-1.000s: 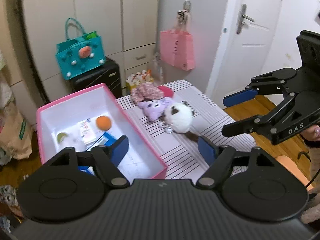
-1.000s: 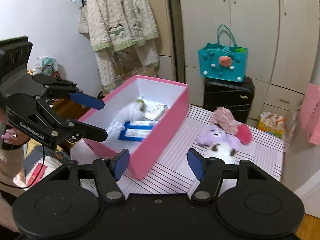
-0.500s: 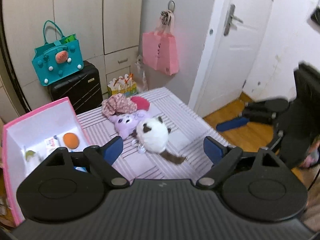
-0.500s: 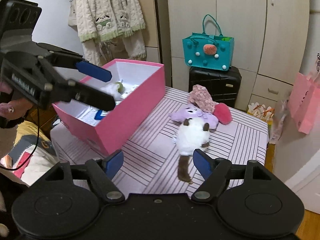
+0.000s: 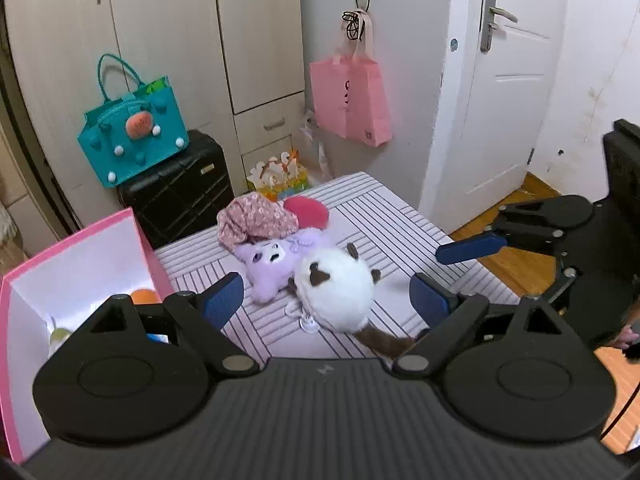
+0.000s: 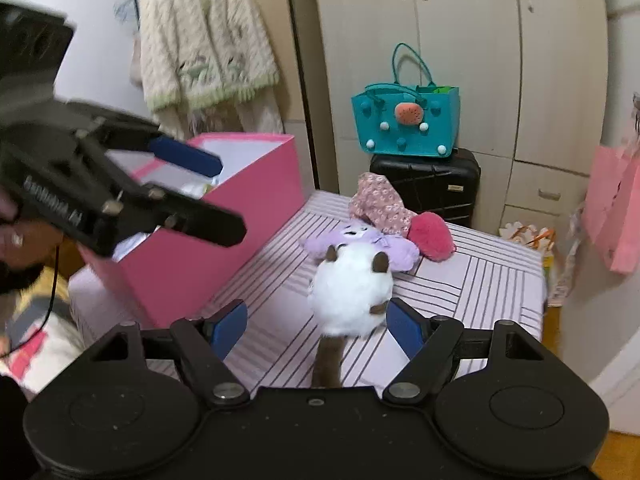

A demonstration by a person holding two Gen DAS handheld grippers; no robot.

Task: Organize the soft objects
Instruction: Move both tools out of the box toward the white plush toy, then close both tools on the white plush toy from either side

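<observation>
A white plush cat with brown ears and tail [image 5: 334, 292] [image 6: 350, 290] lies on the striped table [image 5: 384, 224]. Behind it lie a purple plush [image 5: 276, 266] [image 6: 360, 240], a floral pink cloth [image 5: 256, 218] [image 6: 378, 202] and a red plush [image 5: 308, 212] [image 6: 432, 236]. A pink box [image 5: 132, 232] [image 6: 224, 236] stands at the table's left. My left gripper [image 5: 326, 300] is open above the white cat. My right gripper [image 6: 316, 326] is open, its fingers either side of the cat's rear end.
The pink box holds an orange ball [image 5: 142, 296] and small packets. A teal bag [image 5: 134, 136] sits on a black suitcase [image 5: 176, 188] behind the table. A pink bag [image 5: 350, 98] hangs on the wall. A door [image 5: 508, 80] stands at the right.
Both grippers have moved away from the pink box and toward the plush toys. The white cat now sits between each gripper's fingers in its own view.
</observation>
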